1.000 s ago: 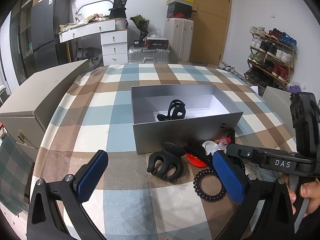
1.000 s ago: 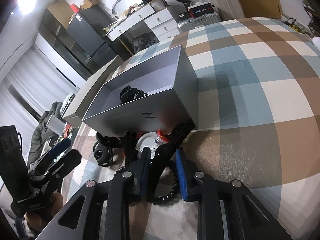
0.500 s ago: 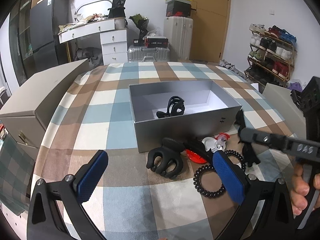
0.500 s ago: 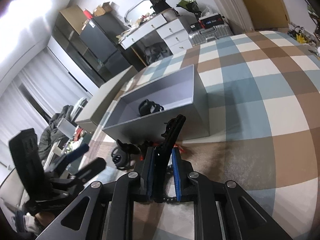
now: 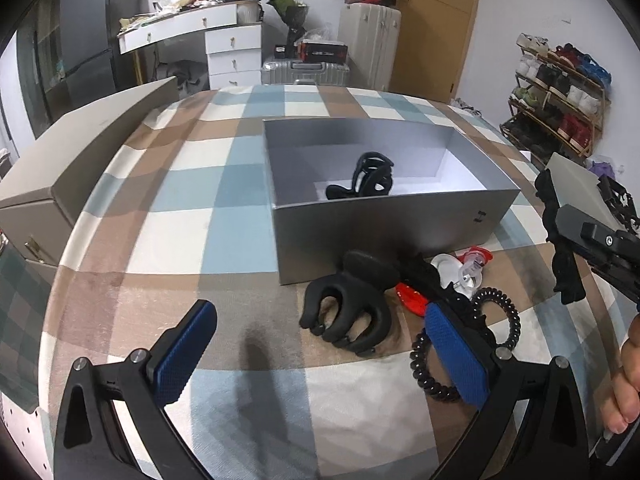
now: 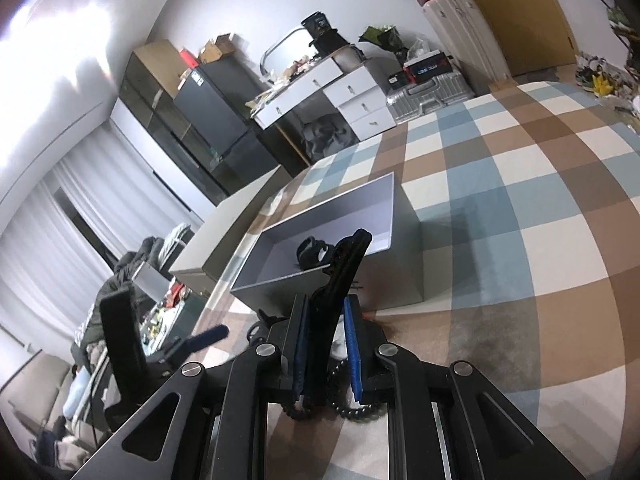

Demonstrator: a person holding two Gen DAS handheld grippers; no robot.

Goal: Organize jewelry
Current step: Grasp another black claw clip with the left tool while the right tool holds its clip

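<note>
My right gripper (image 6: 326, 344) is shut on a long black hair clip (image 6: 340, 280), which stands up between the blue pads above the checked cloth. The same clip (image 5: 560, 240) hangs in the air at the right of the left wrist view. An open grey box (image 5: 392, 216) holds one black claw clip (image 5: 368, 176). In front of the box lie a bigger black claw clip (image 5: 348, 312), a black spiral hair tie (image 5: 468, 344), a red piece (image 5: 412, 300) and a white piece (image 5: 452, 272). My left gripper (image 5: 320, 354) is open, low over the cloth beside this pile, with nothing in it.
A beige box (image 5: 80, 160) lies at the cloth's left edge. A person's hand (image 5: 624, 380) holds the right gripper's handle at the lower right. A white desk (image 5: 224, 32), suitcases (image 5: 304, 70) and a shoe rack (image 5: 560, 92) stand beyond the table.
My right gripper has lifted the long black clip off the pile and tilted up, so the clip now stands level with the box's rim. The left gripper has barely moved.
</note>
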